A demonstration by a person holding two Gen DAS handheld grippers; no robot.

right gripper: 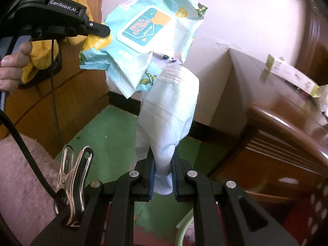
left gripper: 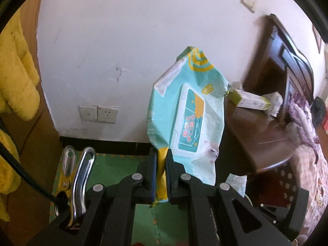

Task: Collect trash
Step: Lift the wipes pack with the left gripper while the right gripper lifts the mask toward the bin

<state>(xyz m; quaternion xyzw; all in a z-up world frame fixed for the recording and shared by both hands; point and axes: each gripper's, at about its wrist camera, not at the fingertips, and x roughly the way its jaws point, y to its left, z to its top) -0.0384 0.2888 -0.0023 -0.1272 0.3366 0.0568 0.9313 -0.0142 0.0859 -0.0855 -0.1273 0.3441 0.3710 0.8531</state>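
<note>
up off the floor, both grippers carry trash. the left gripper (left gripper: pixel 161 155) is clenched on the yellow-edged lower corner of a wet wipes pack (left gripper: pixel 188 110), a crumpled teal and white pouch with a white flip lid and a teal label printed in chinese characters. from the left wrist view the pack stands upward from the jaws against the white wall (left gripper: pixel 123 41), clear of any surface. the right wrist view shows that same gripper coming in from the upper left, its black body marked "genrobot.ai", a person's hand (right gripper: pixel 12 67) below it beside a yellow quilted sleeve (right gripper: pixel 41 57), and the pack hanging crumpled from its tip.

the right gripper (right gripper: pixel 163 174) is clamped on the narrow end of a face mask (right gripper: pixel 168 114), pale blue and white, pleated, with a stitched band at its top. the mask rises from the jaws, and its top edge overlaps the lower edge of the wipes pack in that view; whether the two touch i cannot tell.

below lies a green foam floor mat (left gripper: pixel 114 168). a dark wooden bedside table (left gripper: pixel 254 131) stands to the right by the wall, with a green and white carton (left gripper: pixel 250 101) lying on top. a double wall socket (left gripper: pixel 98 113) sits low on the wall, and patterned pink bedding (left gripper: pixel 309 160) shows at the far right.
</note>
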